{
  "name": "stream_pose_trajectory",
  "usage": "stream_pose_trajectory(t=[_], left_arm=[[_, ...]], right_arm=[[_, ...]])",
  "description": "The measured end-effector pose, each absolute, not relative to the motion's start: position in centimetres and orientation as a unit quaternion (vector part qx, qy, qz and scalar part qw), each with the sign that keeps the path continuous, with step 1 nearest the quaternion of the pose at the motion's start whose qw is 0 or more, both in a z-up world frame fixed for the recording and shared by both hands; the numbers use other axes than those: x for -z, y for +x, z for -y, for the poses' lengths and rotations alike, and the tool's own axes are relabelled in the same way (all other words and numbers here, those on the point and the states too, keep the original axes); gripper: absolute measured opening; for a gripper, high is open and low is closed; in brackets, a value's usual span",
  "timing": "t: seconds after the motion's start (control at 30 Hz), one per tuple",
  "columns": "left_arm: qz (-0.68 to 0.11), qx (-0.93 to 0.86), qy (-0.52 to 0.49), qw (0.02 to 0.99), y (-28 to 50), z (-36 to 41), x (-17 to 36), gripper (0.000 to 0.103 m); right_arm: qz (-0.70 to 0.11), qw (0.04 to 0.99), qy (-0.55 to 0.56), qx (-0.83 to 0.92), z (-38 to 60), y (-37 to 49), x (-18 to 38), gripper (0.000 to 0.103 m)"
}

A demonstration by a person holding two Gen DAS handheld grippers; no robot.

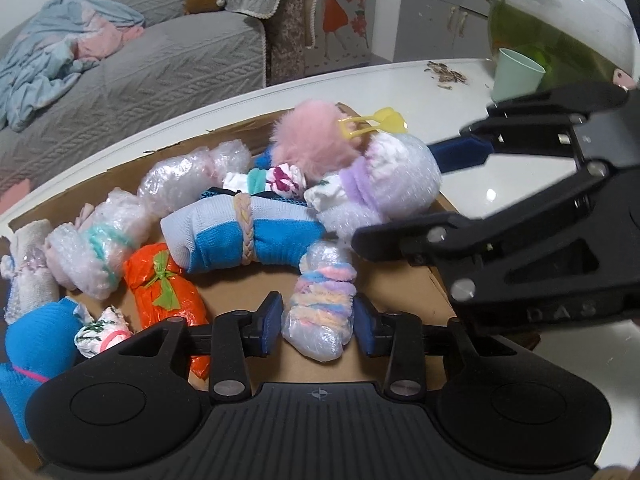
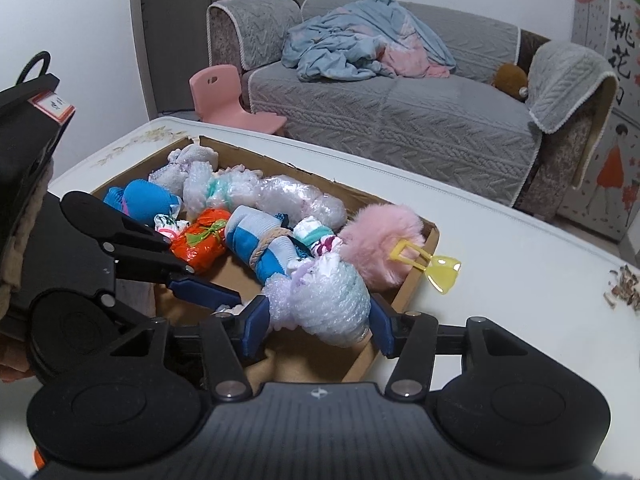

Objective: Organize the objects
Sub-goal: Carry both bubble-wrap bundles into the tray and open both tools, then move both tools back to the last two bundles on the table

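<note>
A shallow cardboard tray (image 1: 404, 292) (image 2: 416, 280) on a white table holds several wrapped bundles. My left gripper (image 1: 318, 324) has its blue pads on both sides of a small bubble-wrap roll tied with pastel yarn (image 1: 320, 308), touching it. My right gripper (image 2: 318, 320) is shut on a bigger bubble-wrap bundle with a purple band (image 2: 328, 296) (image 1: 388, 176). Between them lie a blue and grey sock roll (image 1: 244, 232) (image 2: 260, 244), an orange packet (image 1: 164, 284) (image 2: 200, 240) and a pink fluffy ball with a yellow clip (image 1: 312, 136) (image 2: 380, 244).
More bubble-wrap rolls (image 1: 184, 176) and a blue sock bundle (image 1: 40, 340) fill the tray's left part. A green cup (image 1: 516, 72) and a clear bowl (image 1: 560, 28) stand at the table's far right. A grey sofa (image 2: 400, 112) and a pink chair (image 2: 228, 100) are behind.
</note>
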State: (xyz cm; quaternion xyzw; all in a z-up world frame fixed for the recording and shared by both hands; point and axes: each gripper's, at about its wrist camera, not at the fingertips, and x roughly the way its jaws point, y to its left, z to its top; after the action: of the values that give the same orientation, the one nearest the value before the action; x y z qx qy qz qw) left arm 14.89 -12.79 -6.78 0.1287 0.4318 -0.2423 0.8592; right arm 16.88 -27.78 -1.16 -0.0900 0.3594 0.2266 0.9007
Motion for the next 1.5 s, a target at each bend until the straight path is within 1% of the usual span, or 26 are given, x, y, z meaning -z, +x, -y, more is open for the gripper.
stream_pose_trajectory(t=[0.07, 0.13, 0.17, 0.37, 0.53, 0.8, 1.13, 1.4, 1.47, 1.5], left_arm=[[-0.433, 0.242, 0.129, 0.858, 14.7, 12.8, 6.8, 0.051], [-0.431, 0.245, 0.127, 0.859, 14.5, 12.8, 6.7, 0.059], [-0.431, 0.245, 0.127, 0.859, 14.4, 12.8, 6.6, 0.061], [-0.433, 0.249, 0.135, 0.856, 13.9, 13.1, 6.5, 0.063], [-0.437, 0.239, 0.133, 0.857, 13.7, 12.6, 6.3, 0.072], [-0.435, 0.222, 0.122, 0.864, 13.3, 11.8, 5.7, 0.075], [-0.421, 0.207, 0.099, 0.877, 11.9, 10.6, 4.5, 0.076], [-0.407, 0.187, 0.082, 0.89, 10.2, 9.5, 3.4, 0.079], [-0.402, 0.182, 0.077, 0.894, 9.6, 9.0, 3.1, 0.08], [-0.399, 0.179, 0.072, 0.896, 9.3, 8.7, 2.9, 0.08]], right_arm=[[-0.358, 0.902, -0.093, -0.223, 27.8, 16.9, 1.0, 0.054], [-0.355, 0.902, -0.094, -0.227, 27.8, 16.7, 0.8, 0.059], [-0.353, 0.902, -0.097, -0.227, 27.8, 16.6, 0.7, 0.062], [-0.35, 0.904, -0.099, -0.226, 28.0, 16.2, 0.4, 0.062], [-0.358, 0.897, -0.108, -0.237, 27.5, 15.8, 0.5, 0.063], [-0.354, 0.898, -0.113, -0.233, 27.2, 15.1, 0.2, 0.066], [-0.342, 0.905, -0.109, -0.227, 26.7, 14.0, -1.1, 0.069], [-0.337, 0.912, -0.092, -0.217, 26.2, 12.9, -1.7, 0.075], [-0.336, 0.914, -0.085, -0.213, 26.1, 12.6, -1.9, 0.079], [-0.334, 0.915, -0.081, -0.211, 26.0, 12.5, -1.9, 0.08]])
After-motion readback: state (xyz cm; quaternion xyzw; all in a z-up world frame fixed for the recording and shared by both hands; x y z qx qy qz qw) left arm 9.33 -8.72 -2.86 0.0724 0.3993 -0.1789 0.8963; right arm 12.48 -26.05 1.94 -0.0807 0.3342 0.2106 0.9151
